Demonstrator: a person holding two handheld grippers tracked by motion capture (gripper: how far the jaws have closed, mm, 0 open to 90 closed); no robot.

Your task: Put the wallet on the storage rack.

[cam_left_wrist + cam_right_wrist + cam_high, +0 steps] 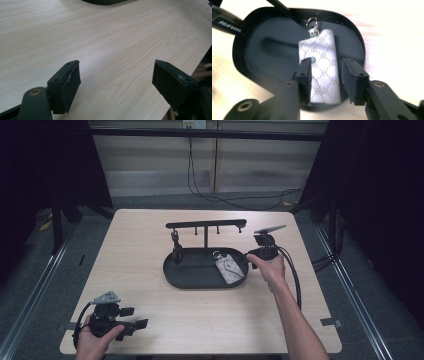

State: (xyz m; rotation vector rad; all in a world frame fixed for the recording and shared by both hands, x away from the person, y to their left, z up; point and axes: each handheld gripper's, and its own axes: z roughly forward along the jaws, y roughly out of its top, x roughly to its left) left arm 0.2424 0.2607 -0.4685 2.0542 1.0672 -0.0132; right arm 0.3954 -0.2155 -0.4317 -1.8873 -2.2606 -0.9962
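Observation:
A grey patterned pouch (324, 67) with a metal ring (312, 21) lies flat in the right half of the black oval tray (172, 275). My right gripper (325, 80) is at the tray's right end (248, 256), its jaws on either side of the pouch (230, 268). The right pad stands clear of it and the left pad sits at its edge without pressing, so the gripper is open. A black rack with pegs (206, 224) rises from the tray, and a dark key fob (176, 251) hangs at its left. My left gripper (135, 317) rests open near the table's front left corner over bare wood (116, 77).
The light wooden table (100, 37) has bare room to the left and in front of the tray. Cables trail from both grippers, and one runs along the floor behind the table (240, 200). Dark curtains and metal rails flank the table.

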